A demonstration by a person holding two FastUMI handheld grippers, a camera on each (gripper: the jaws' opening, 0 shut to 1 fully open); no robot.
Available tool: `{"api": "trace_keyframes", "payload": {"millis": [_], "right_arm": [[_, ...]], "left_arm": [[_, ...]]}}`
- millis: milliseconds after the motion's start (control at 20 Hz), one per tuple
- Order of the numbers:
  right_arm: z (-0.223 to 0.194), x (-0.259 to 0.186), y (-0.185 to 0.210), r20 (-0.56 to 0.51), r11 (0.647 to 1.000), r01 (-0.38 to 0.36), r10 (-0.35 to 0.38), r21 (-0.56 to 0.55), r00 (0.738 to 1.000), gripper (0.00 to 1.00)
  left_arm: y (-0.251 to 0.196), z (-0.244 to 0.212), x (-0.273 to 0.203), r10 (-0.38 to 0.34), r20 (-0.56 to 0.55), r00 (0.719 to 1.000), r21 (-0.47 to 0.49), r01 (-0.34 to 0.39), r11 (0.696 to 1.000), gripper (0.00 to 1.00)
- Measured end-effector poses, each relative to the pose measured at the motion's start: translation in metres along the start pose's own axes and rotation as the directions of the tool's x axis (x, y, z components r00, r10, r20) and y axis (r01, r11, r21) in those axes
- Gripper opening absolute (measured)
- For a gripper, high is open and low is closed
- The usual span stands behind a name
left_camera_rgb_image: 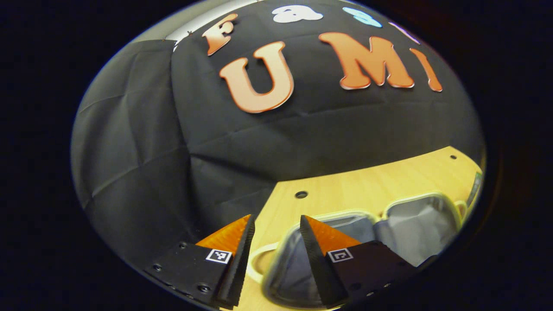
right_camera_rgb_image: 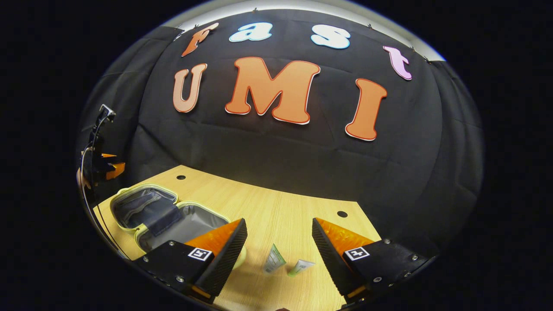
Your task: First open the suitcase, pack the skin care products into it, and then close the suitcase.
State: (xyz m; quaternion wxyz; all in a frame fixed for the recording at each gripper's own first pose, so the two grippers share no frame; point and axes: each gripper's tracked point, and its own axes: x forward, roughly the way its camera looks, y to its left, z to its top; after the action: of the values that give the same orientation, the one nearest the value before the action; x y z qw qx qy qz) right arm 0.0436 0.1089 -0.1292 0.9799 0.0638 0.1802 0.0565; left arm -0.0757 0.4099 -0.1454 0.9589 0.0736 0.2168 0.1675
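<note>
A small pale-yellow suitcase (right_camera_rgb_image: 142,206) lies open flat on the wooden table (right_camera_rgb_image: 281,211), its two grey-lined halves side by side and nothing visible inside. In the left gripper view the suitcase (left_camera_rgb_image: 414,220) sits low and right. My left gripper (left_camera_rgb_image: 276,222) hovers open above its near half and handle. Two small skin care tubes (right_camera_rgb_image: 274,258) (right_camera_rgb_image: 301,267) lie on the table right of the case. My right gripper (right_camera_rgb_image: 280,226) hangs open just above and behind them, holding nothing. The left gripper (right_camera_rgb_image: 103,166) also appears far left in the right gripper view.
The table (left_camera_rgb_image: 345,185) has round holes (left_camera_rgb_image: 301,194) (right_camera_rgb_image: 342,214) near its back edge. Black cloth wall stands close behind the table. Bare wood lies between the case and the tubes.
</note>
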Motion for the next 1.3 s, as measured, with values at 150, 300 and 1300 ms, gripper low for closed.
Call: {"api": "trace_keyframes", "payload": {"millis": [150, 300, 1300], "right_arm": [[-0.005, -0.002, -0.012, 0.000, 1.000, 0.007, -0.007, 0.008, 1.000, 0.96], [-0.016, -0.007, -0.028, -0.016, 1.000, 0.013, -0.013, 0.029, 1.000, 0.96], [-0.109, -0.047, -0.118, -0.240, 0.993, 0.082, -0.058, 0.089, 0.969, 0.95]], "left_arm": [[-0.088, 0.029, -0.017, -0.184, 0.043, 0.982, -0.004, 0.184, 0.983, 0.94], [-0.170, 0.047, -0.035, -0.332, 0.061, 0.941, 0.034, 0.330, 0.943, 0.98], [-0.490, -0.054, -0.097, -0.773, -0.270, 0.574, 0.134, 0.817, 0.560, 0.95]]}}
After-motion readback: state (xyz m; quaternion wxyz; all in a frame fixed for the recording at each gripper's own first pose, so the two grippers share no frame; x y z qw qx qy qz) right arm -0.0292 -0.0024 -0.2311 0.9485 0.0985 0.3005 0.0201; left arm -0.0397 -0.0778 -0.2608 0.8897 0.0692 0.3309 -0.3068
